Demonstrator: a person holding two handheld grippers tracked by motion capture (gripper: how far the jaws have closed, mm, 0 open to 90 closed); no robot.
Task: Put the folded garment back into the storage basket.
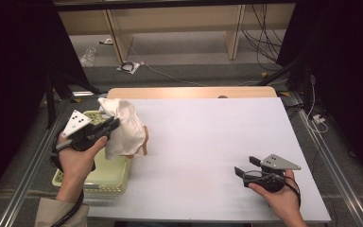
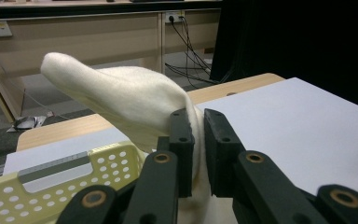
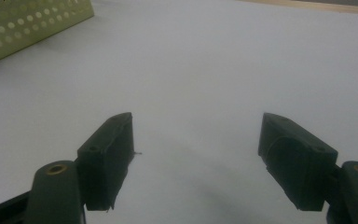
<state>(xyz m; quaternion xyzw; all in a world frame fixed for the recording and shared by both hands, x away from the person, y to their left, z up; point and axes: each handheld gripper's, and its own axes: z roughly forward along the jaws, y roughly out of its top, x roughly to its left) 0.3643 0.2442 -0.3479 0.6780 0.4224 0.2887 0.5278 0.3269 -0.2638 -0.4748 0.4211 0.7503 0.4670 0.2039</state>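
Left gripper [image 1: 108, 128] is clamping a cream cloth [image 1: 123, 126]; its fingers [image 2: 182, 140] are pressing together on a fold, with fabric pinched thin between them. The cloth is hanging lifted just ahead of and below the fingers, over the near edge of a pale green perforated basket [image 1: 108, 179] — likely being drawn out of it toward the white bench [image 1: 208, 142]. Holding by one bunched fold is probably letting the rest drape free for spreading.

Right gripper [image 1: 244, 176] is hovering low over bare bench, well apart from the cloth, fingers [image 3: 107, 158] standing wide with nothing between them, seemingly waiting to take a second corner.

Hard to make out: the cloth's lower edge is cut off behind the left fingers; a pinkish patch beneath the cloth is unclear; basket contents are hidden.
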